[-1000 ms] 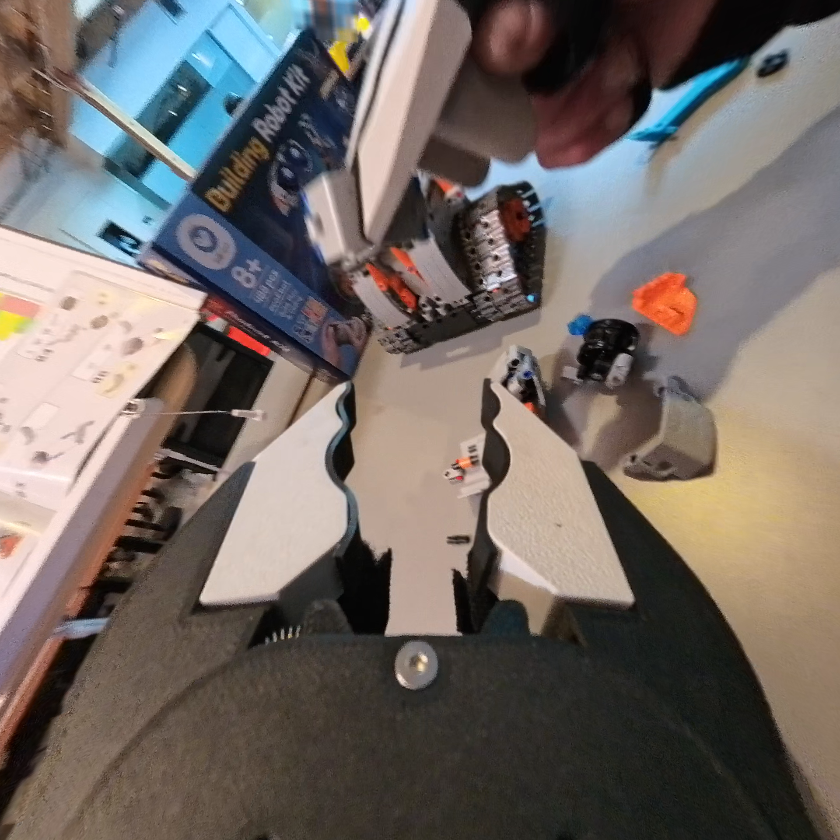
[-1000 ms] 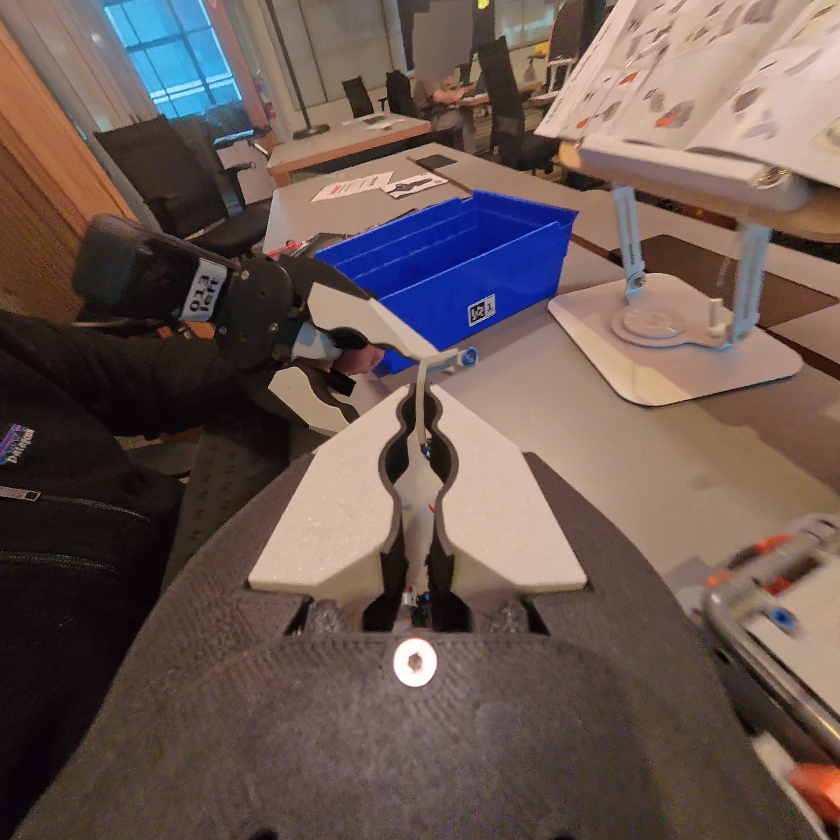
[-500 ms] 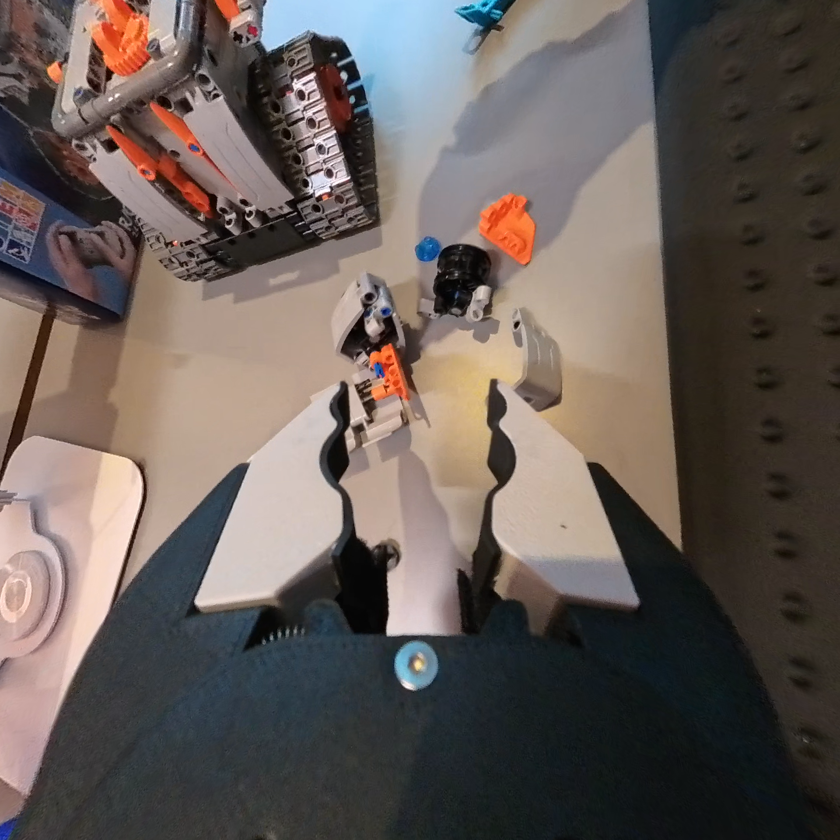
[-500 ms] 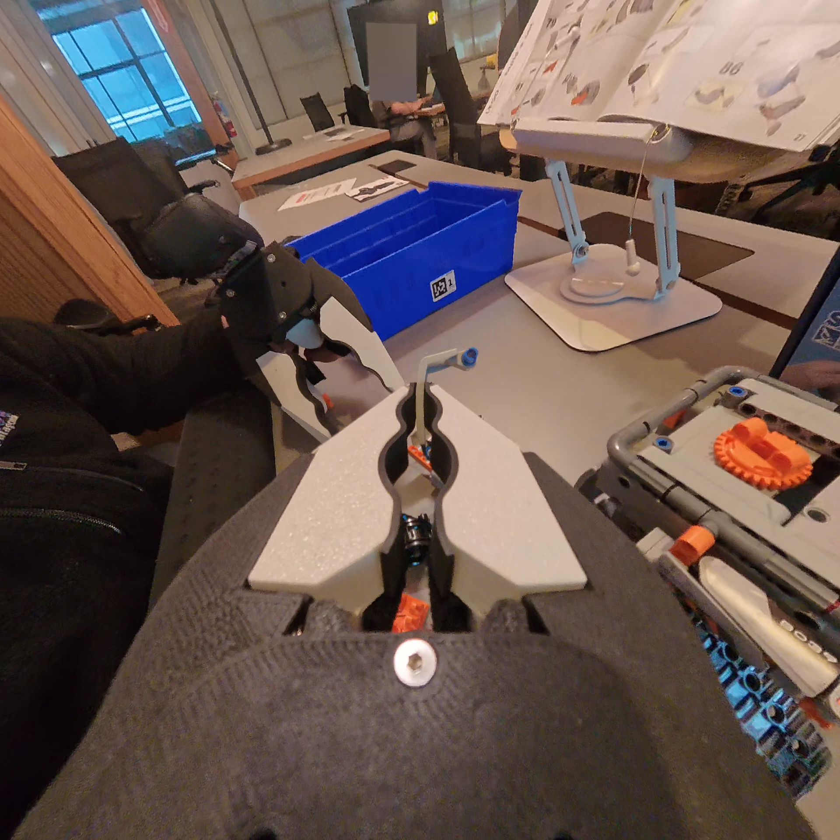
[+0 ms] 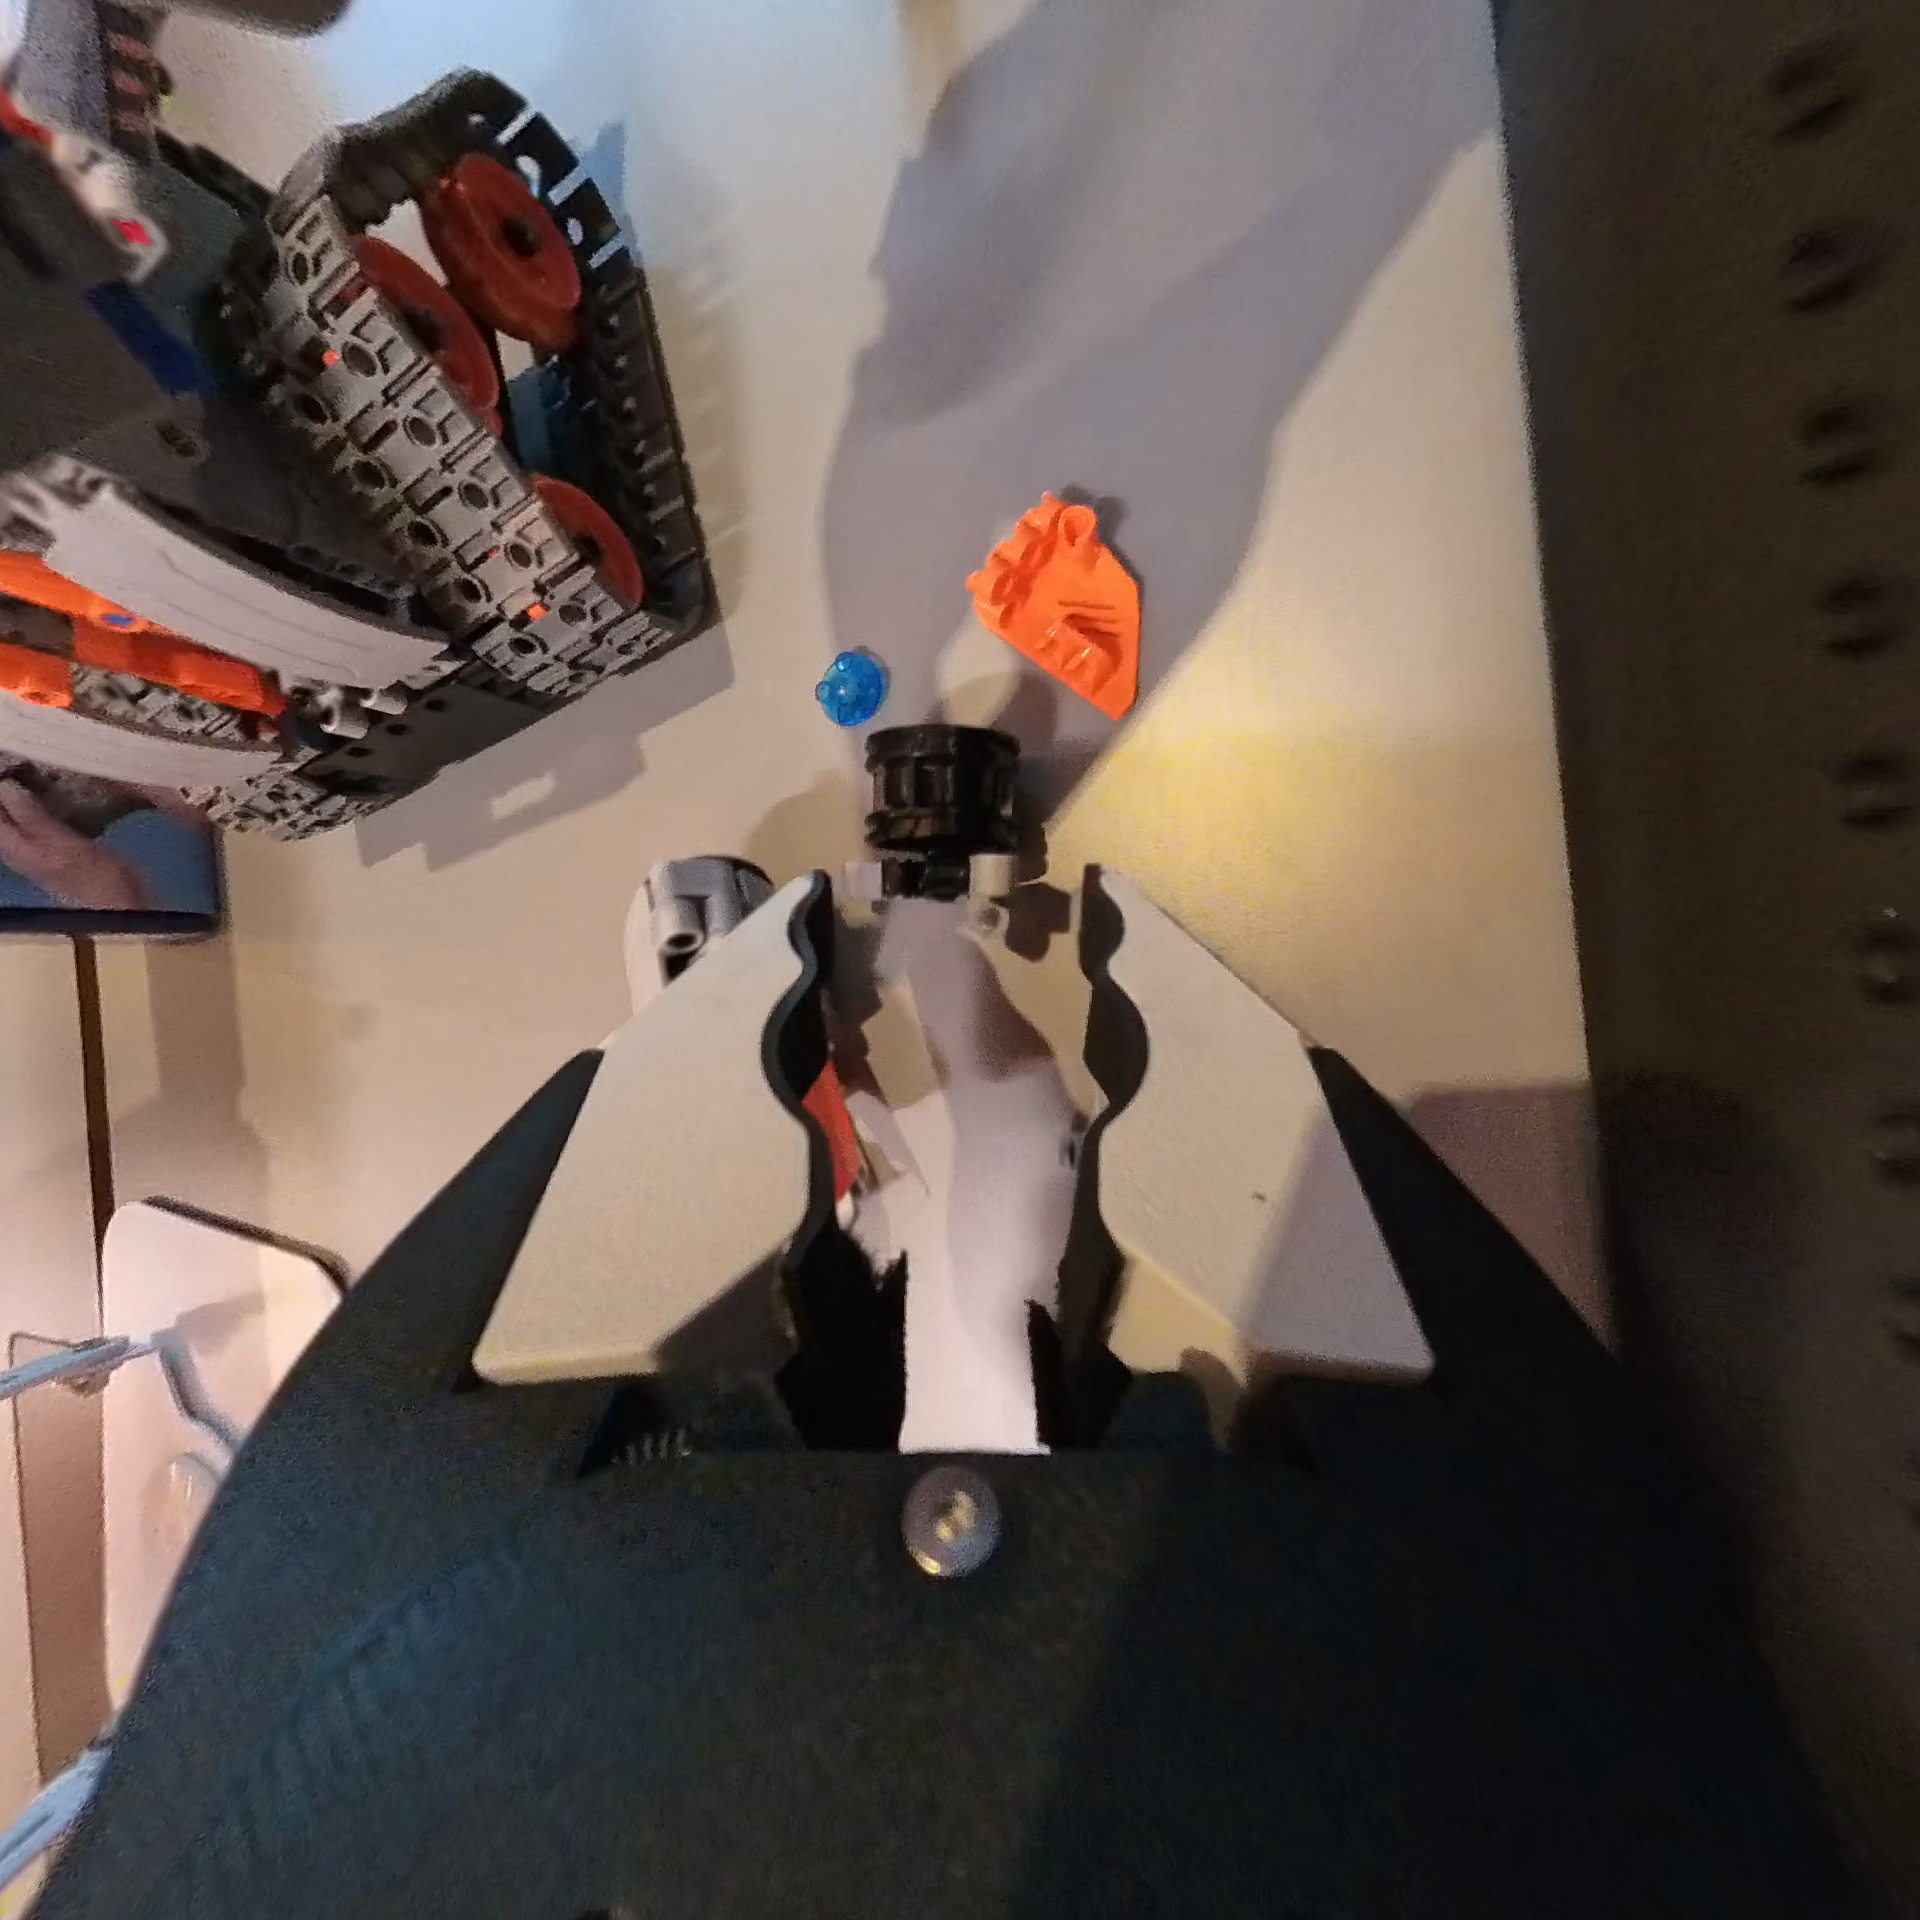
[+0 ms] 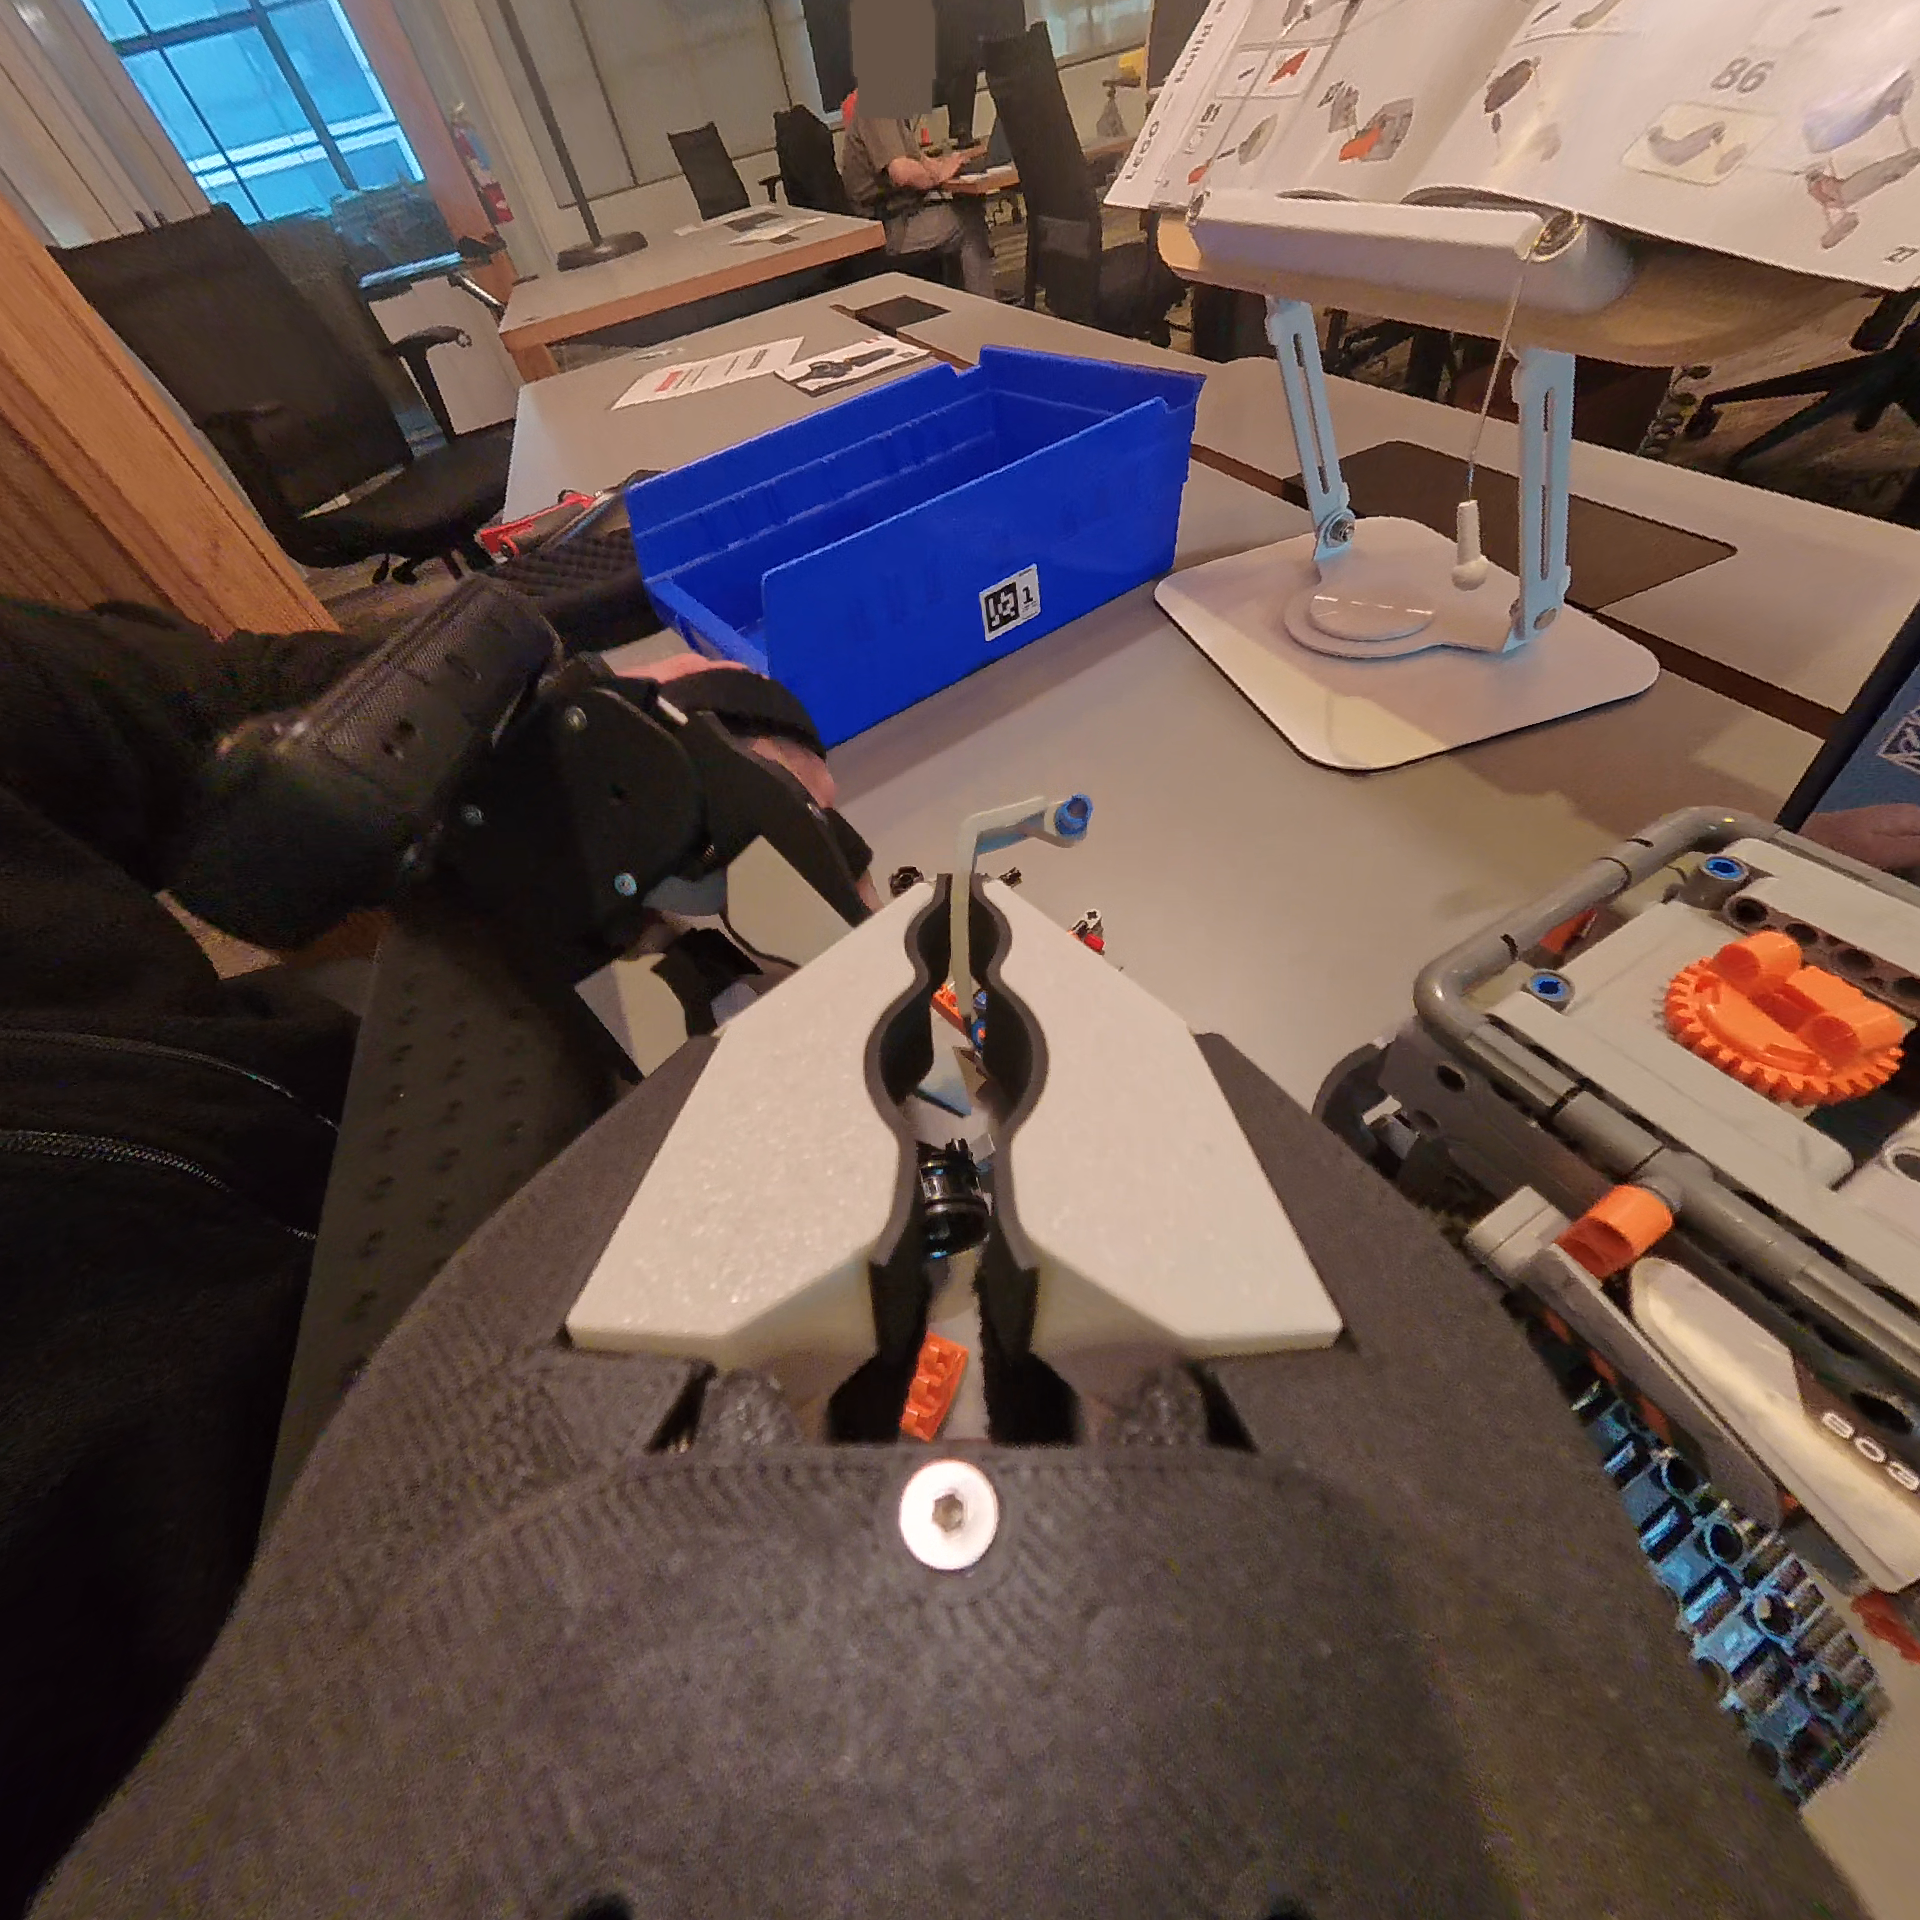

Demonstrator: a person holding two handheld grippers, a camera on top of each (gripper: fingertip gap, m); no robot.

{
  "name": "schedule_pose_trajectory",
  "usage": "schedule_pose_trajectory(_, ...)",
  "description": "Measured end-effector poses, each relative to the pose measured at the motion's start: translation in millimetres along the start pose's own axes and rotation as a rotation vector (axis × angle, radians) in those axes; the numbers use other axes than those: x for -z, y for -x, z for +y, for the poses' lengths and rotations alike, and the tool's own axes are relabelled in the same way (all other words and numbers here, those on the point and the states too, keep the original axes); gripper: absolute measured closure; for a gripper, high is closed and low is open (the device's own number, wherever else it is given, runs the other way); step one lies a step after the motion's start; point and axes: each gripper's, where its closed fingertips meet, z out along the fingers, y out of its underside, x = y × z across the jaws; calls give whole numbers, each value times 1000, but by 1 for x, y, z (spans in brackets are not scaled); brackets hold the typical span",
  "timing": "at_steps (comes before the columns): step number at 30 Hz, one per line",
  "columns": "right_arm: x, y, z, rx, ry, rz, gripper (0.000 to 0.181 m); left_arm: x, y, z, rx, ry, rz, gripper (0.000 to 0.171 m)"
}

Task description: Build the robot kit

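While the left claw (image 5: 951, 904) hung over the pale desk (image 5: 1299, 790) with its jaws spread and nothing between them, a black wheel hub (image 5: 940, 795) lay just beyond its fingertips, a small grey-and-white connector touching the hub's near side. A translucent blue stud (image 5: 852, 687) sat just beside the hub on the left, and an orange angled panel (image 5: 1060, 603) lay near it on the right. A grey pinned piece (image 5: 691, 914) was partly hidden behind the left finger, with a bit of orange showing under that finger's inner edge. The tracked brick-built vehicle (image 5: 416, 447), with red wheels inside black treads, stood to the upper left.

The right claw (image 6: 961, 894) was clenched on a thin grey bent rod (image 6: 987, 862), which rose upright out of the fingertips and ended in a blue tip (image 6: 1070, 816) pointing right. Beyond it stood a blue storage bin (image 6: 935, 551) and a white book stand (image 6: 1434, 623) carrying an open instruction booklet (image 6: 1558, 94). The same tracked vehicle (image 6: 1662, 1091), topped by an orange gear (image 6: 1792, 1029), sat at the right; the left claw (image 6: 727, 935) was low at the left.
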Motion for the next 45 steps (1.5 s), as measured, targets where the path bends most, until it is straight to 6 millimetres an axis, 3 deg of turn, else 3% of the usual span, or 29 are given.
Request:
schedule_pose_trajectory(8,3,1,-2,10,-12,-1,181,-13,-3,-12,10,-7,28,144)
schedule_pose_trajectory(12,4,3,-3,19,-15,0,181,-14,-4,-15,-2,-18,16,145)
schedule_pose_trajectory(15,7,2,-4,26,-20,4,181,2,0,-21,2,-49,-28,144)
schedule_pose_trajectory(17,9,3,-6,25,-28,5,181,25,5,-22,18,-71,-86,144)
schedule_pose_trajectory(20,10,5,-7,22,-37,-4,181,54,-1,-4,116,-66,-104,144)
schedule_pose_trajectory(24,1,13,-2,29,-10,-38,181,62,-22,49,167,101,-129,144)
schedule_pose_trajectory(27,-9,19,6,35,28,-54,181,60,-41,67,165,169,-117,144)
schedule_pose_trajectory(31,-18,22,16,23,62,-65,181,59,-52,71,158,159,-124,139)
schedule_pose_trajectory(34,-21,25,20,12,70,-72,181,70,-54,72,217,102,-97,126)
schedule_pose_trajectory(40,-28,33,23,8,85,-102,181,95,-53,79,389,-41,90,124)
schedule_pose_trajectory(45,-34,44,31,9,119,-147,181,89,-55,79,422,-83,251,112)
